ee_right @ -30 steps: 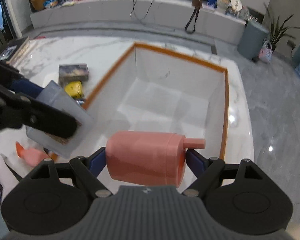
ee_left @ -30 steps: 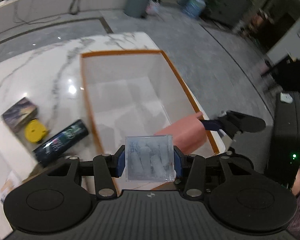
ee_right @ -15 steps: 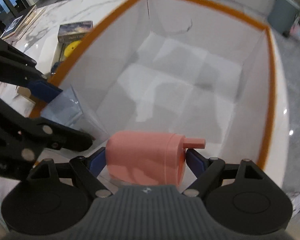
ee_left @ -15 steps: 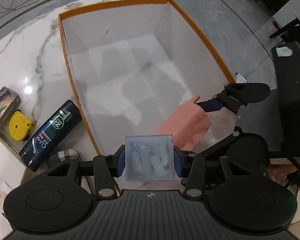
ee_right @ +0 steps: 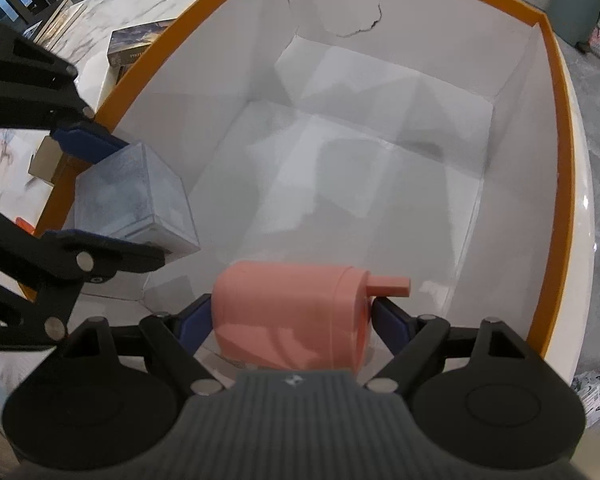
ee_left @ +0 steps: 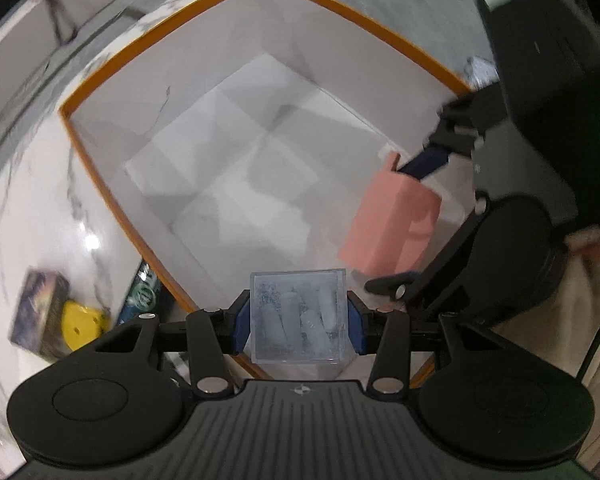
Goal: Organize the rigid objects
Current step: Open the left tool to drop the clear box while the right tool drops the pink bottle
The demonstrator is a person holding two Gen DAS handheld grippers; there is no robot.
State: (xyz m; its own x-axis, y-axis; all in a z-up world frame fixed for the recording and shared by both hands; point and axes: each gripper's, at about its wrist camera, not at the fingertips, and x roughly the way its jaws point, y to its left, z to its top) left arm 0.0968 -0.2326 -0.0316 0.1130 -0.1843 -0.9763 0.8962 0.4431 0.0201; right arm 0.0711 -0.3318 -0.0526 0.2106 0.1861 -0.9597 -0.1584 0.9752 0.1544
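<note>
Below both grippers lies the white box (ee_right: 380, 168); left gripper (ee_left: 299, 318) pinches a clear case (ee_left: 299, 316); right gripper (ee_right: 292, 316) pinches a pink bottle (ee_right: 292, 320); placement step; next, lower each and release.

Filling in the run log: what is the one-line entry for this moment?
left gripper: shut on clear box | right gripper: shut on pink bottle | both over orange-rimmed bin | bin floor bare
</note>
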